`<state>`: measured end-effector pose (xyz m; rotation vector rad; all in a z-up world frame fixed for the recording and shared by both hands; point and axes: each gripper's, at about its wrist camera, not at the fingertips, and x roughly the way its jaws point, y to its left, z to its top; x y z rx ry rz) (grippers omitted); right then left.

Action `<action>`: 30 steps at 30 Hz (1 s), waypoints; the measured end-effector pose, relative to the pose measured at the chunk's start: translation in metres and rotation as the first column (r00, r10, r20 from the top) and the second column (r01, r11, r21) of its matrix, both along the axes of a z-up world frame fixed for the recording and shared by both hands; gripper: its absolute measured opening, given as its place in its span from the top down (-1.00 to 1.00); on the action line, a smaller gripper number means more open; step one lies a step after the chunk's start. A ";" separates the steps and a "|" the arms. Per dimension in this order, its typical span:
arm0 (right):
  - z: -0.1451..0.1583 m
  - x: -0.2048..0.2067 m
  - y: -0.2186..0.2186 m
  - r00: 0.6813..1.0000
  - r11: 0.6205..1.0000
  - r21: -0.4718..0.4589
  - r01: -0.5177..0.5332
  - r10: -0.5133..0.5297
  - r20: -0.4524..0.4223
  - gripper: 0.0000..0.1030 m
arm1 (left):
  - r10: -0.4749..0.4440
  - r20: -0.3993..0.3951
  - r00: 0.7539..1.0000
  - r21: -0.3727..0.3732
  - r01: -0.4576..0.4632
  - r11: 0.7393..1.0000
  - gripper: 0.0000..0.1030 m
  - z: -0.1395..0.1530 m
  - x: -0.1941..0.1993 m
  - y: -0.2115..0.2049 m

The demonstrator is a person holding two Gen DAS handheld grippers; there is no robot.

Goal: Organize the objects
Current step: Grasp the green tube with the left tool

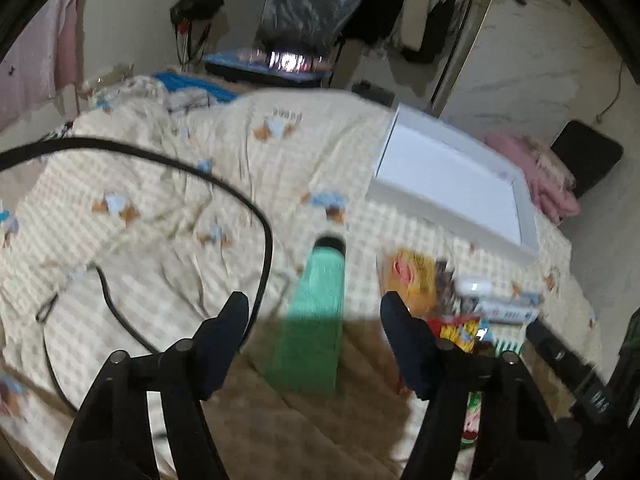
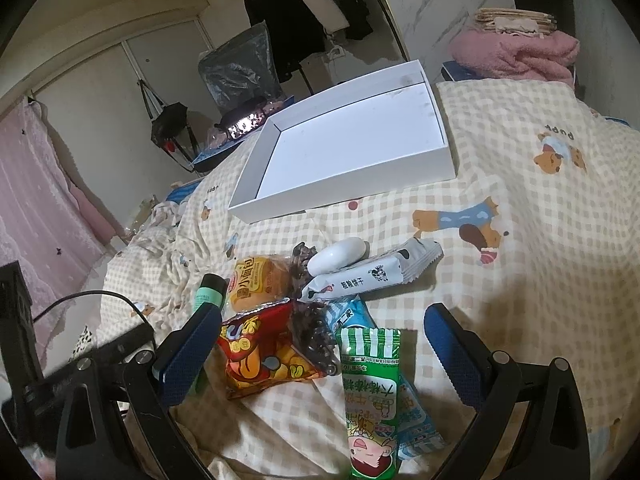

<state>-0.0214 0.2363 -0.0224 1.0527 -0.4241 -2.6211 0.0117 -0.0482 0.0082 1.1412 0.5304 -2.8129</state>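
Note:
A green tube (image 1: 320, 308) with a dark cap lies on the checked bedspread between the fingers of my left gripper (image 1: 314, 300); the pads stand clear of it on both sides. The same tube (image 2: 208, 296) shows at the left of the snack pile. My right gripper (image 2: 323, 312) is open over that pile: a red snack bag (image 2: 264, 352), a green striped packet (image 2: 368, 392), a blue packet (image 2: 348, 316), a bread packet (image 2: 256, 284), a cow-print biscuit packet (image 2: 372, 272) and a white oval case (image 2: 338, 256). Beyond lies an empty white box (image 2: 340, 188), (image 1: 420, 204).
A black cable (image 1: 240, 196) loops over the bedspread on the left. Folded pink blankets (image 2: 516, 52) sit at the bed's far right corner. A plastic-covered chair (image 2: 240, 64) and hanging clothes (image 2: 288, 12) stand behind the bed. The bedspread right of the pile is bare.

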 end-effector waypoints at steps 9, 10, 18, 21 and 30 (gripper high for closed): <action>-0.001 0.000 -0.005 1.000 1.000 0.012 -0.021 0.021 0.005 -0.98 | -0.178 0.217 0.960 0.219 0.130 0.967 0.09 -0.025 -0.051 -0.008; -0.001 -0.001 -0.005 1.000 1.000 0.012 -0.023 0.023 0.005 -0.98 | -0.183 0.243 0.952 0.238 0.125 0.963 0.09 -0.032 -0.056 -0.008; -0.003 -0.001 -0.007 0.999 0.999 0.015 -0.031 0.031 0.014 -0.98 | -0.177 0.368 0.913 0.178 0.118 0.977 -0.33 -0.061 -0.080 -0.006; -0.003 -0.002 -0.006 0.999 0.999 0.014 -0.034 0.034 0.017 -0.98 | -0.178 0.420 0.890 0.131 0.135 0.982 -0.36 -0.068 -0.091 -0.002; -0.005 -0.003 -0.004 0.999 0.999 -0.001 -0.038 0.038 0.025 -0.98 | -0.388 0.537 0.749 0.202 0.333 0.921 -0.36 -0.090 -0.130 0.002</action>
